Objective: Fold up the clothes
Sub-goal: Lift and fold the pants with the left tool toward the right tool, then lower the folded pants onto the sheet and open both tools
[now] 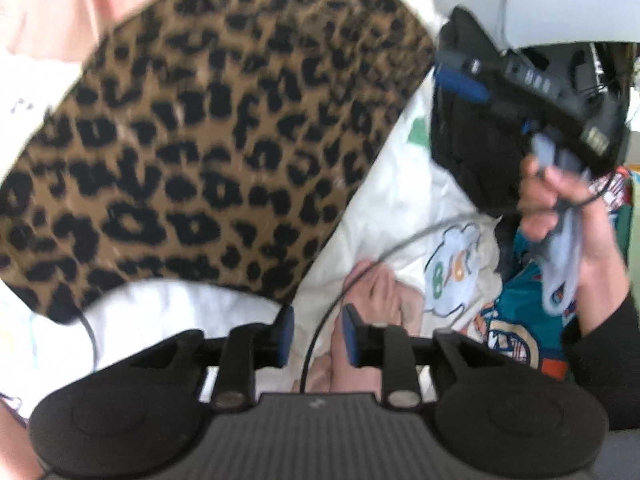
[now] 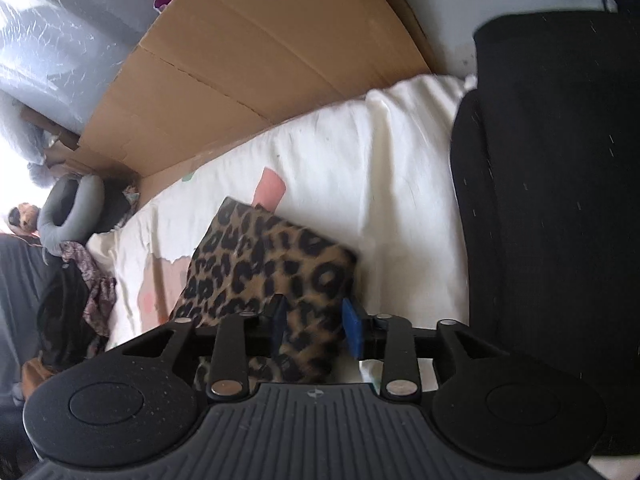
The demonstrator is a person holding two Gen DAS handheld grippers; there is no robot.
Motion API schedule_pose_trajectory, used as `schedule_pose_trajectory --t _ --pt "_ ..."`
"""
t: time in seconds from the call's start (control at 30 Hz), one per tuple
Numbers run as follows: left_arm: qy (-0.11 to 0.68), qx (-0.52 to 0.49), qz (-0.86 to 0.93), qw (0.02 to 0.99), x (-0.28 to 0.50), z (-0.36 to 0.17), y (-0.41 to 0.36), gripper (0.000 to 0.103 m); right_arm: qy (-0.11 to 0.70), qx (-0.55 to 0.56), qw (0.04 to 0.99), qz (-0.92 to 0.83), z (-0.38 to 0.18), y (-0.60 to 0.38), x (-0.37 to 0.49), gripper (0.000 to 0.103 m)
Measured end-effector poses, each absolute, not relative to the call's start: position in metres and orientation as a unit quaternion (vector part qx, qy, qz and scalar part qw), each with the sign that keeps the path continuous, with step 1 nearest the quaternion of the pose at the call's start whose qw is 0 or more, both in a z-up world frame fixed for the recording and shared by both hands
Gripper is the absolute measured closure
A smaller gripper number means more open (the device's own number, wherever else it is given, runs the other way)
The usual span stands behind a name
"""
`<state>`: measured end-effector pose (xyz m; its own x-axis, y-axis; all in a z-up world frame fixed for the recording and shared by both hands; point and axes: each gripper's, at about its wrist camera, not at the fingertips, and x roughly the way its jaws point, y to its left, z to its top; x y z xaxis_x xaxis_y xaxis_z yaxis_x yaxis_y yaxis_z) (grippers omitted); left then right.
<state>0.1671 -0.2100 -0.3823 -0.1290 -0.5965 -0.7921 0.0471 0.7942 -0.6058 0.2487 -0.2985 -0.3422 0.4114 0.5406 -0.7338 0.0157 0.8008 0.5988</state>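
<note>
A leopard-print garment (image 1: 208, 136) lies folded on the white bed cover (image 1: 384, 184) and fills the upper left of the left wrist view. It also shows in the right wrist view (image 2: 260, 264), directly ahead of my right gripper. My left gripper (image 1: 318, 334) is open and empty, with a cable running between its fingers. My right gripper (image 2: 316, 330) is open, its blue pads (image 2: 354, 330) standing either side of the garment's near edge. The right gripper also shows in the left wrist view (image 1: 460, 82), held in a hand.
A black garment (image 2: 560, 200) lies at the right on the bed. A cardboard sheet (image 2: 260, 72) stands behind the bed. A teal printed shirt (image 1: 520, 320) and a pink cloth (image 1: 80, 4) lie nearby. A grey neck pillow (image 2: 68, 208) sits at the far left.
</note>
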Motion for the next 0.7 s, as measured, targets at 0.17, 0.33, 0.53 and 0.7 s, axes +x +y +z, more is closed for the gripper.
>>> schedule_pose_trajectory --t 0.17,0.33,0.53,0.7 --pt "0.66 -0.166 -0.263 0.684 0.19 -0.351 -0.194 0.066 0.527 0.281 0.785 0.165 -0.341 -0.298 0.23 0.06" --pt "0.61 -0.128 -0.262 0.736 0.215 -0.338 -0.184 0.06 0.537 0.291 0.775 0.162 -0.339 -0.294 0.213 0.054" --pt "0.575 -0.097 -0.266 0.767 0.249 -0.341 -0.177 0.056 0.537 0.305 0.77 0.163 -0.339 -0.284 0.198 0.049" --pt "0.535 -0.088 -0.286 0.79 0.272 -0.342 -0.172 0.047 0.536 0.318 0.768 0.152 -0.346 -0.279 0.19 0.049"
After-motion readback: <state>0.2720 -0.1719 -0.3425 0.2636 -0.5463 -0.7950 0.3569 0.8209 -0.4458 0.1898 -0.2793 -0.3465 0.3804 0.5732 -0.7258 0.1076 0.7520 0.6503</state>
